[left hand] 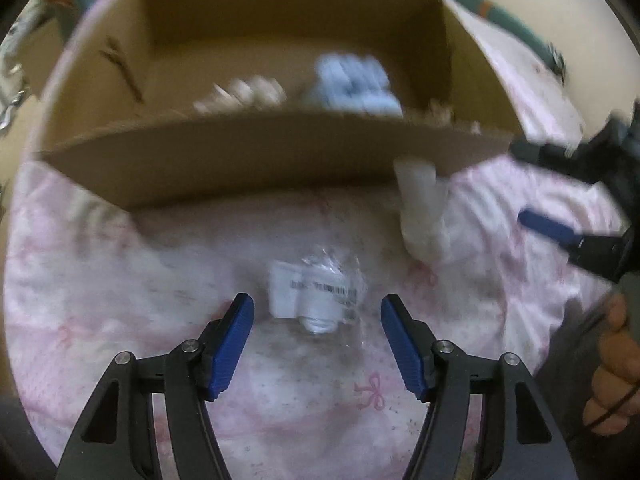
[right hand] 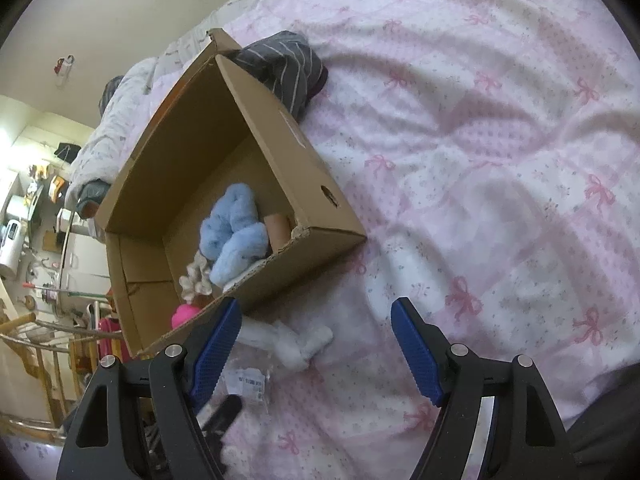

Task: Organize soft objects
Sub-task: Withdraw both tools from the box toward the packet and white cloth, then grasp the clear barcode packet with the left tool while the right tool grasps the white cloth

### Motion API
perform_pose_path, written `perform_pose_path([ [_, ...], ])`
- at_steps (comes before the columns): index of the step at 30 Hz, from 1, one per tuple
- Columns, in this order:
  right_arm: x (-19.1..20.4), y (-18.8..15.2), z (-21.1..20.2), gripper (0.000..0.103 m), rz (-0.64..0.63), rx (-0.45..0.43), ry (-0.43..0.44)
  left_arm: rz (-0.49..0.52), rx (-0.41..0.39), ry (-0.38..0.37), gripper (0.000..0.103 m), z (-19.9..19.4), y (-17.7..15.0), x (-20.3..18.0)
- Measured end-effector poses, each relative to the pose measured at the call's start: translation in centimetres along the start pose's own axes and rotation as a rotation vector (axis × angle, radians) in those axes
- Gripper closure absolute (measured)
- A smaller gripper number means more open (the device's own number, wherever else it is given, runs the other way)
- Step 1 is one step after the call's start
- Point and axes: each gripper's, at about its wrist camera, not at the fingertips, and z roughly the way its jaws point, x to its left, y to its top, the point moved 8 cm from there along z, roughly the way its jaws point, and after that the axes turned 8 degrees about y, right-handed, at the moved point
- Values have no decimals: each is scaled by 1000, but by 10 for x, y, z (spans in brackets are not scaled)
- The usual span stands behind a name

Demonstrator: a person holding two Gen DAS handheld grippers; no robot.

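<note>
A cardboard box [right hand: 224, 184] is sitting on the bedspread [right hand: 480, 160], filling the left centre of the right wrist view. Inside it, a fluffy toy [right hand: 236, 236] is lying toward the lower right corner, with a curly bundle [right hand: 196, 278] just below it. Outside the box, a rolled cloth [right hand: 292, 342] is lying against its lower wall, and a plastic packet [right hand: 248, 384] is lying below that. A striped garment [right hand: 288, 64] is resting against the box's upper right.

Pink bow-print bedsheet [right hand: 500, 160], grey striped garment [right hand: 288, 64] behind box, cluttered shelves [right hand: 32, 200] at left.
</note>
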Motion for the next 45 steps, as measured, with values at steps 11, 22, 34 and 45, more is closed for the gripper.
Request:
perform_pose_path([
  [11,2,-3,6,21,-25,23,-15,58,29,29,77,17,3,-10],
  [22,14,-27,47,22,-92,184,-24,-59,-2,43,81,-8,8,12],
  [34,48,-39,88,23,-358,217,-169,-77,-44,81,81,-27,5,30],
  [45,49,-41,78,78,-429,211,-103,-123,-65,108,81,-34,10,44],
])
